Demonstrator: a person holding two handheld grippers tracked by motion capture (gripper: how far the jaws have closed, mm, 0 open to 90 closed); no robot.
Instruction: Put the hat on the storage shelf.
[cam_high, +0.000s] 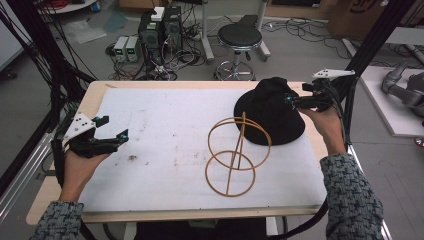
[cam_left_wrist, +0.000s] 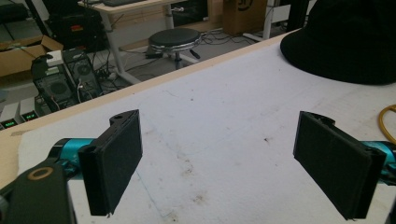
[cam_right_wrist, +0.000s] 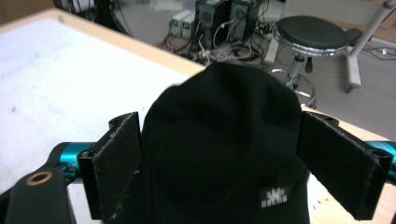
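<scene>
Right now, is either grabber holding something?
Nothing is held yet. The left gripper is open over bare table. The right gripper is open with its jaws either side of the black hat.

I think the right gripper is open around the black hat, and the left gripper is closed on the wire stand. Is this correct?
Not quite. The left gripper is open and holds nothing: the left gripper view shows its jaws wide apart over bare white table cover, away from the wire stand. The rest is right: the right gripper is open around the black hat.
</scene>
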